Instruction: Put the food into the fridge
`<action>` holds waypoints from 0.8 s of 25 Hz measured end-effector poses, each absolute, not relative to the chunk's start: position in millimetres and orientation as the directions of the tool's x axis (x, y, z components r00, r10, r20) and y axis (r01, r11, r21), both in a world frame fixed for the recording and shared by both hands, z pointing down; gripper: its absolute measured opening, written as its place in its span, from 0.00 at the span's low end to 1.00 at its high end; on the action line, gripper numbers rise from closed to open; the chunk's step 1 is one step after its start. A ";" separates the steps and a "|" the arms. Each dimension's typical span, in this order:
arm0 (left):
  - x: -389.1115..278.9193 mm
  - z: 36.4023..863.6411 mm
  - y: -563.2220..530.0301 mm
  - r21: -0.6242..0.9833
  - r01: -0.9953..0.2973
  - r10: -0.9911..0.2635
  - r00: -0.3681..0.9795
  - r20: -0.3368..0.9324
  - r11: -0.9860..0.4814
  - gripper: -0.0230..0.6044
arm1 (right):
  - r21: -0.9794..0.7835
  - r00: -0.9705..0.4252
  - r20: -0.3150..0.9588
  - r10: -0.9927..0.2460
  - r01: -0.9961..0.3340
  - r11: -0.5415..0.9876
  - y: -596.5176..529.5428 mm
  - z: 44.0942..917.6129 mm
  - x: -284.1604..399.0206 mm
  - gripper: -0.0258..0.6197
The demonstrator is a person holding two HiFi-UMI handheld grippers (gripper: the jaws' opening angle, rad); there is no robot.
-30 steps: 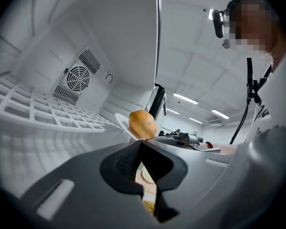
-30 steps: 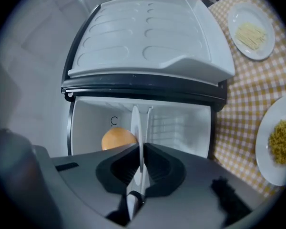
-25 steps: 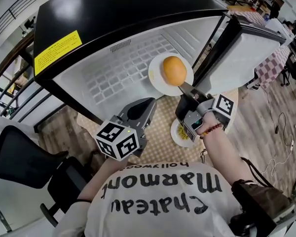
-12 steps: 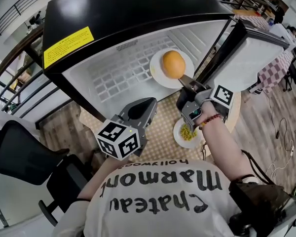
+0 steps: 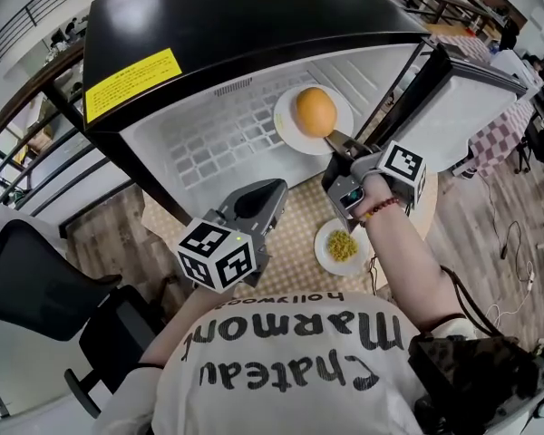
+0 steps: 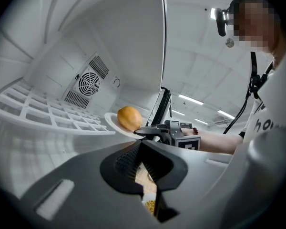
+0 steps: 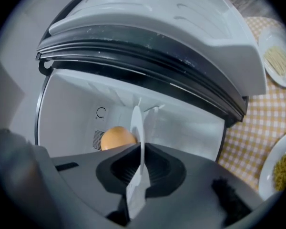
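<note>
A round orange bun (image 5: pixel 315 111) sits on a white plate (image 5: pixel 288 132) held level at the mouth of the open fridge (image 5: pixel 218 25), above its white wire shelf (image 5: pixel 213 148). My right gripper (image 5: pixel 338 143) is shut on the plate's near rim. In the right gripper view the plate (image 7: pixel 137 128) stands edge-on between the jaws, with the bun (image 7: pixel 115 138) behind it. My left gripper (image 5: pixel 263 198) hangs lower, in front of the fridge, its jaws together with nothing held. It sees the bun (image 6: pixel 129 118) and the right gripper (image 6: pixel 148 131).
A plate of yellow food (image 5: pixel 342 246) lies on the checked cloth (image 5: pixel 295 234) below the right gripper. Another plate with pale noodles (image 7: pixel 279 61) lies farther off. The fridge door (image 5: pixel 462 107) stands open at the right. A black chair (image 5: pixel 45 297) stands to the left.
The right gripper has carried the plate and bun a little farther into the fridge opening, uncovering more of the yellow food plate. The left gripper has stayed put.
</note>
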State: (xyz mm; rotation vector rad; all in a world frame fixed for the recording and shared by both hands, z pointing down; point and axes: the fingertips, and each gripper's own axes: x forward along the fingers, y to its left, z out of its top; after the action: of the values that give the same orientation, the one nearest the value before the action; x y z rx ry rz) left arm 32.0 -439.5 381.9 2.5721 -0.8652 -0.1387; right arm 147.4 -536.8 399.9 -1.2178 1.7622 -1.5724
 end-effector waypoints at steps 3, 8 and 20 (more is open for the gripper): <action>30.4 384.5 -438.4 0.421 -0.558 -0.598 0.800 0.044 -0.715 0.05 | -0.952 -0.491 0.200 -0.848 -0.303 -0.049 -542.1 400.1 147.0 0.09; 27.3 386.8 -437.8 0.427 -0.560 -0.604 0.796 0.040 -0.710 0.05 | -0.941 -0.510 0.220 -0.831 -0.337 -0.043 -548.9 401.2 145.0 0.09; 19.9 388.0 -437.4 0.437 -0.567 -0.618 0.785 0.030 -0.699 0.05 | -0.783 -0.432 0.349 -0.832 -0.622 -0.005 -557.9 392.8 146.6 0.13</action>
State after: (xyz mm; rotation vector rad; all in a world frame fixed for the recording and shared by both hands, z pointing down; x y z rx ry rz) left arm 19.9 -437.4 388.0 2.5483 -0.8923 -0.1646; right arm 146.6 -557.9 392.8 -1.5335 2.0492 -1.4118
